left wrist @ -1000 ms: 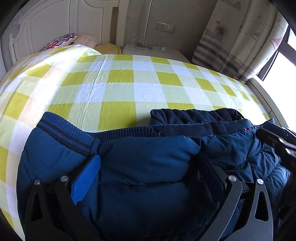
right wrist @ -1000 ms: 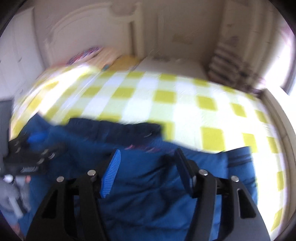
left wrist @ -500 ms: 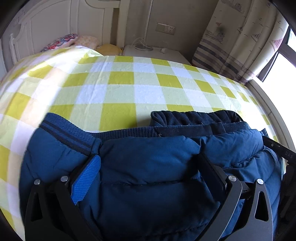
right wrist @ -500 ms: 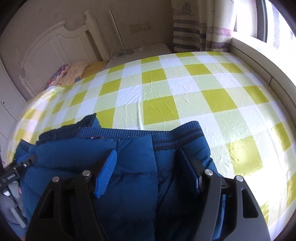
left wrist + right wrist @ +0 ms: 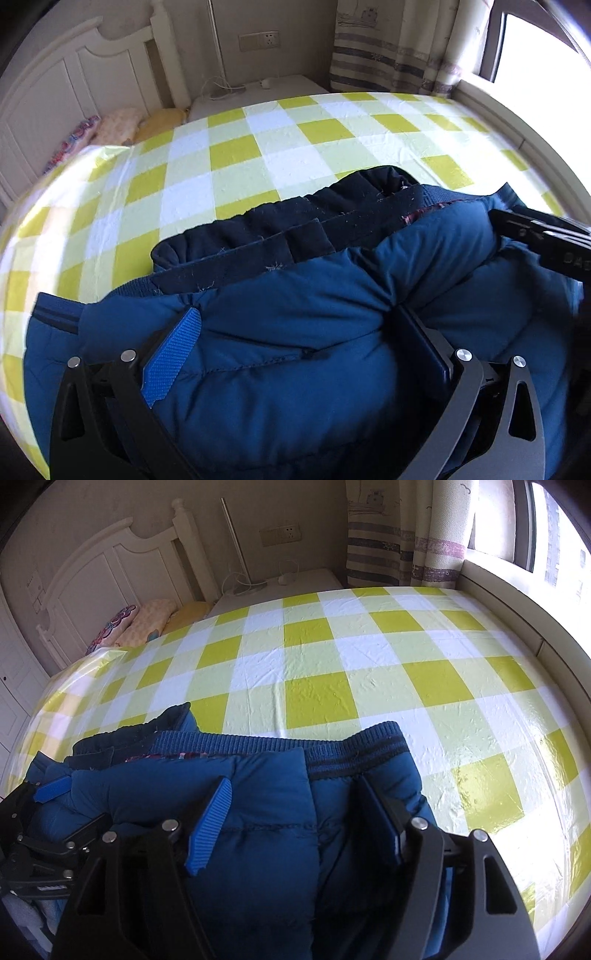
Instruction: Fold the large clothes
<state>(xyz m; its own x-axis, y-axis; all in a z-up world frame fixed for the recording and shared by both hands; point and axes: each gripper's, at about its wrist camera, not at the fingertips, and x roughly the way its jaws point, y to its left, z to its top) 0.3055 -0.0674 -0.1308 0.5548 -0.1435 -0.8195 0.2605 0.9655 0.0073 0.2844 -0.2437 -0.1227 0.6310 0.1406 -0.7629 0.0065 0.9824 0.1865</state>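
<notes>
Garment: a large padded blue quilted jacket [image 5: 295, 332] with ribbed knit hem bands lies bunched on the bed, at its near edge, filling the lower half of both wrist views; its dark navy lining [image 5: 288, 221] shows along the far fold.
Ribbed hem: in the right wrist view the striped blue knit band [image 5: 354, 746] runs across the jacket's far edge, resting on the sheet.
Left hand-held gripper: the left hand-held gripper [image 5: 295, 354] has its two fingers spread wide, a thick puffy fold of the jacket bulging between them – the blue ribbed pad [image 5: 173, 362] and the dark opposite finger both press into the fabric, grasping the fold.
Right hand-held gripper: the right hand-held gripper [image 5: 299, 823] likewise straddles a padded section just below the knit band, pads sunk into the cloth on either side – grasping the jacket.
Relation: each gripper appears at the edge of the other's view, near the other, on the same bundle.
Bed: a yellow, pale green and white checked sheet [image 5: 369, 657] covers the bed.
Surroundings: a white carved headboard [image 5: 92, 576], patterned pillows [image 5: 133, 624], a white bedside table [image 5: 295, 583] with a cable, a wall socket [image 5: 280, 534], and a striped curtain [image 5: 406, 546] by the window.
</notes>
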